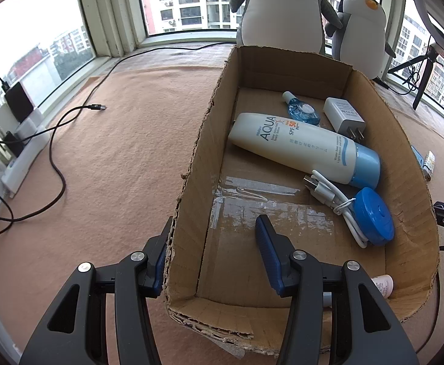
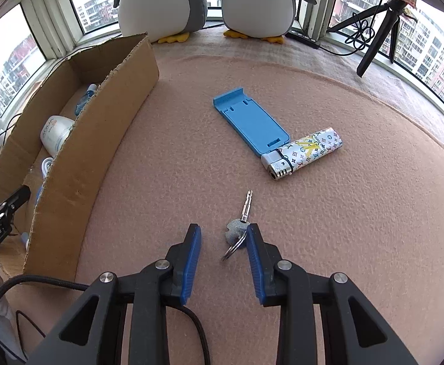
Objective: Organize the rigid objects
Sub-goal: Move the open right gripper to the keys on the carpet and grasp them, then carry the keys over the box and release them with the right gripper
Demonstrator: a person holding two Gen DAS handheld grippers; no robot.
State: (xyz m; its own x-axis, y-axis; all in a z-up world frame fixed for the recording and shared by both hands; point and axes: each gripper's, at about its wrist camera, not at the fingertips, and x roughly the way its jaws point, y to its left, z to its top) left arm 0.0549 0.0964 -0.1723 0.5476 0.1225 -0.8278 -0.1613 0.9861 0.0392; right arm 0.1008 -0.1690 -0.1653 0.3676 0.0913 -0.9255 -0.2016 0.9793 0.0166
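A cardboard box (image 1: 191,158) holds a white sunscreen bottle (image 1: 304,149), a small blue bottle (image 1: 301,111), a white charger plug (image 1: 343,115), a white cable (image 1: 337,200) and a round blue case (image 1: 372,217). My left gripper (image 1: 214,222) straddles the box's near left corner, one finger outside the wall, the other inside, jaws apart. On the felt right of the box (image 2: 94,140) lie a blue phone stand (image 2: 251,121), a patterned lighter (image 2: 304,153) and a small key (image 2: 246,206) on a ring. My right gripper (image 2: 223,234) is low over the felt, open, the key's head just inside its right finger.
Two plush penguins (image 2: 252,0) stand at the window behind the box. A black tripod (image 2: 377,36) is at the back right. Black cables (image 1: 54,152) and a power strip (image 1: 24,158) lie left of the box. A small pale tube (image 1: 383,284) sits in the box's near corner.
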